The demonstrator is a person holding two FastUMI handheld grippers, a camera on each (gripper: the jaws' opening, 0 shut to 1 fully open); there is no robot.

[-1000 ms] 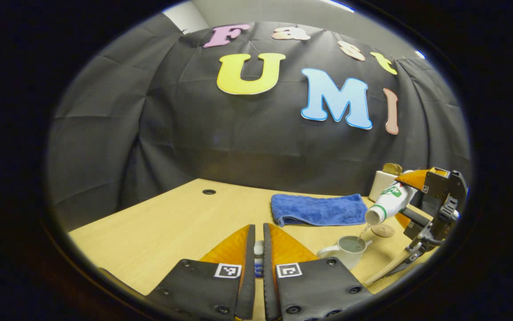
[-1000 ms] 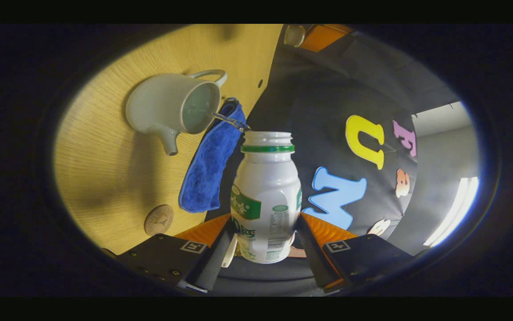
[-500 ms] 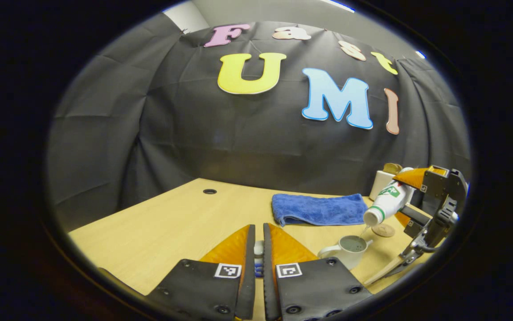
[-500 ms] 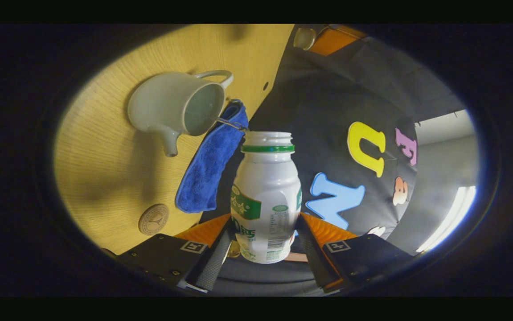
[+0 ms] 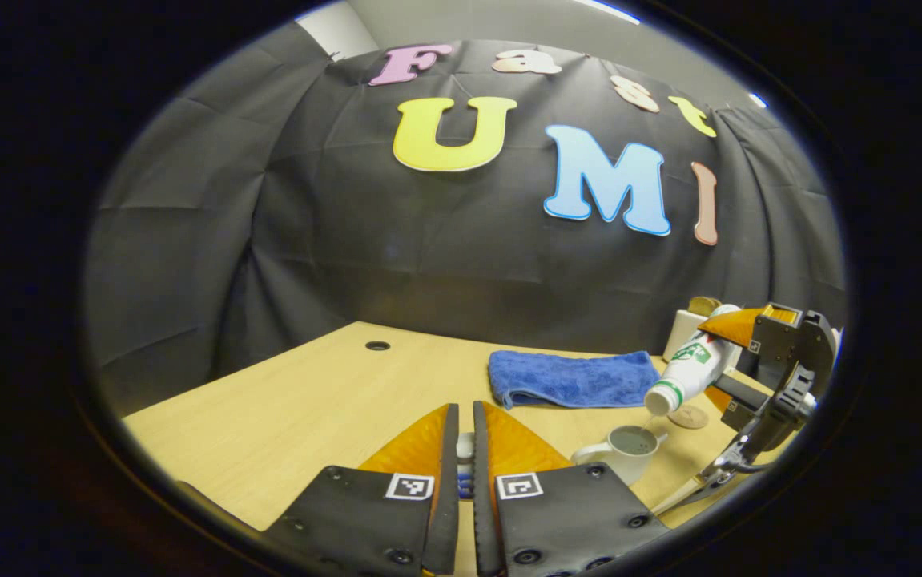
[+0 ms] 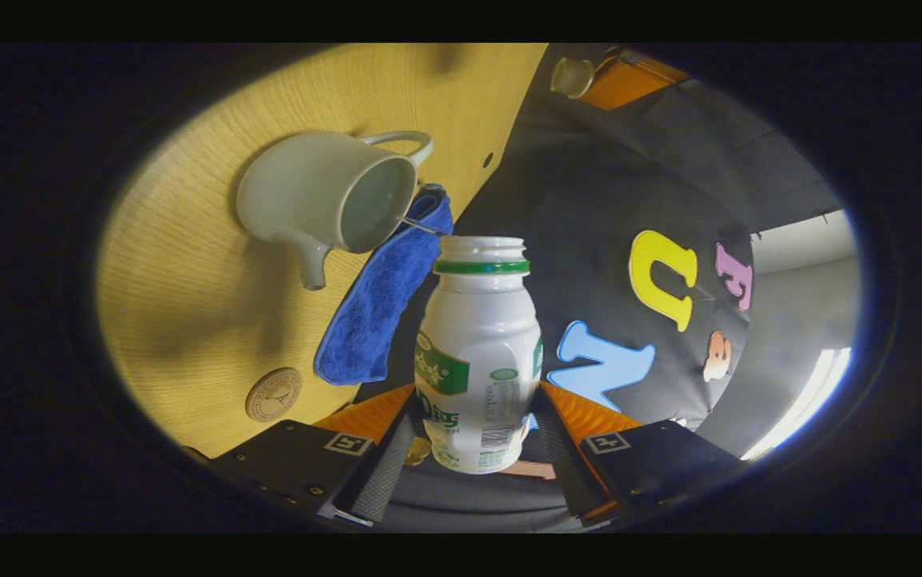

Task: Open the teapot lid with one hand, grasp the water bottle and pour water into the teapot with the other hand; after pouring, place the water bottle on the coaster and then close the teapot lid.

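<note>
While tilted, water bottle (image 6: 480,353) over teapot (image 6: 324,200)

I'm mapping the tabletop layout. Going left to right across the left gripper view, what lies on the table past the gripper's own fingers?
Cable hole → blue towel → teapot → coaster, partly behind the tilted water bottle held by the right gripper.
</note>
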